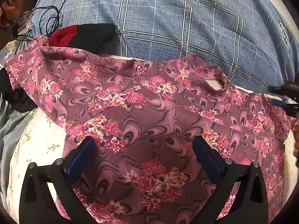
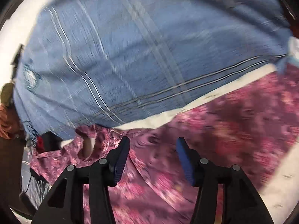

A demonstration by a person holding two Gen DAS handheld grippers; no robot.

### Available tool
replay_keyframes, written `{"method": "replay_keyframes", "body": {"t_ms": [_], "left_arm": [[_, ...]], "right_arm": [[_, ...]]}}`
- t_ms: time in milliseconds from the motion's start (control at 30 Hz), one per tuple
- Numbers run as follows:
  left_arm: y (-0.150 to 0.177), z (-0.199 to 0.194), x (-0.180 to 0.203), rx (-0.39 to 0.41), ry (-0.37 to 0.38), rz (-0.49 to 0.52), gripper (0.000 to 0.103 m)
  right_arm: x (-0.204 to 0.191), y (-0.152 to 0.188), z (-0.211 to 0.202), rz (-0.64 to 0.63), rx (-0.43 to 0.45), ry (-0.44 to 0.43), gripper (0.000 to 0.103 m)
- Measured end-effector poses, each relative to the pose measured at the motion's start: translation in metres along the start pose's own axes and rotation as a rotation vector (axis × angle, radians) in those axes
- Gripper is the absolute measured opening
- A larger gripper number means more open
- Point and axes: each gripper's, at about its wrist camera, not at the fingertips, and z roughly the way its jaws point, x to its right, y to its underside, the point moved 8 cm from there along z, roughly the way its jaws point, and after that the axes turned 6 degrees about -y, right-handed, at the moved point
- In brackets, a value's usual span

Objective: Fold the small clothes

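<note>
Left hand-held gripper [image 1: 143, 147]: your jaws stand wide, nothing held.
Right hand-held gripper [image 2: 153, 146]: parted, seemingly empty, though blurred.
Floral garment [image 1: 158, 102]: spread on bed [image 1: 37, 140], below plaid pillow [image 1: 168, 18].

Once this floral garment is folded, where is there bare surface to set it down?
Bare cream sprigged sheet shows left of the mauve floral garment, and a narrow strip between it and the blue plaid pillow. The far left is crowded: red-and-black cloth, black cable.
</note>
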Motion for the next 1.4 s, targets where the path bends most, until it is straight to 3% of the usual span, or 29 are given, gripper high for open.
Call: {"method": "replay_keyframes", "body": {"t_ms": [67, 100, 133, 167, 267, 367, 433, 533, 600, 733, 833, 1067, 1200, 1267, 1300, 1333, 1400], "left_arm": [[-0.002, 0.001, -0.002, 0.002, -0.001, -0.001, 0.103], [-0.004, 0.000, -0.004, 0.009, -0.009, -0.005, 0.103], [-0.009, -0.004, -0.010, 0.032, -0.025, -0.018, 0.103], [-0.011, -0.007, -0.016, 0.051, -0.035, -0.032, 0.103], [-0.020, -0.011, -0.034, 0.096, -0.050, -0.115, 0.103], [-0.013, 0.008, -0.037, 0.003, -0.030, -0.127, 0.103], [-0.007, 0.020, -0.038, -0.044, -0.036, -0.131, 0.103], [-0.006, 0.023, -0.041, -0.054, -0.045, -0.127, 0.103], [-0.006, 0.022, -0.041, -0.049, -0.048, -0.124, 0.103], [-0.003, 0.026, -0.039, -0.056, -0.069, -0.104, 0.103], [-0.003, 0.026, -0.039, -0.054, -0.077, -0.097, 0.103], [-0.003, 0.028, -0.040, -0.057, -0.090, -0.085, 0.103], [-0.004, 0.031, -0.036, -0.061, -0.095, -0.080, 0.103], [-0.004, 0.033, -0.036, -0.061, -0.097, -0.077, 0.103], [-0.004, 0.033, -0.036, -0.062, -0.097, -0.077, 0.103], [-0.003, 0.033, -0.036, -0.062, -0.097, -0.078, 0.103], [-0.003, 0.032, -0.035, -0.060, -0.093, -0.080, 0.103]], "right_arm": [[-0.003, 0.010, 0.034, -0.038, -0.103, 0.069, 0.062], [0.000, 0.017, 0.047, -0.075, -0.145, 0.127, 0.055], [0.001, 0.025, 0.059, -0.125, -0.177, 0.162, 0.001], [0.001, 0.028, 0.063, -0.148, -0.191, 0.162, 0.009], [0.017, 0.010, 0.041, -0.109, -0.027, 0.162, 0.004], [0.047, 0.019, 0.054, -0.026, -0.081, 0.169, 0.006], [0.041, 0.019, 0.045, -0.043, -0.054, 0.132, 0.016], [0.051, 0.012, 0.009, -0.001, 0.024, 0.070, 0.023], [0.093, -0.001, -0.035, 0.095, 0.135, 0.102, 0.032], [0.188, -0.014, -0.117, 0.289, 0.300, 0.226, 0.036], [0.250, -0.012, -0.156, 0.412, 0.334, 0.274, 0.045], [0.304, -0.010, -0.136, 0.586, 0.317, 0.295, 0.052], [0.320, -0.017, -0.114, 0.604, 0.307, 0.292, 0.051], [0.317, -0.018, -0.112, 0.603, 0.355, 0.252, 0.033], [0.313, -0.019, -0.113, 0.603, 0.375, 0.212, 0.012], [0.313, -0.020, -0.112, 0.602, 0.384, 0.193, 0.006], [0.300, -0.022, -0.121, 0.567, 0.418, 0.177, 0.005]]}}
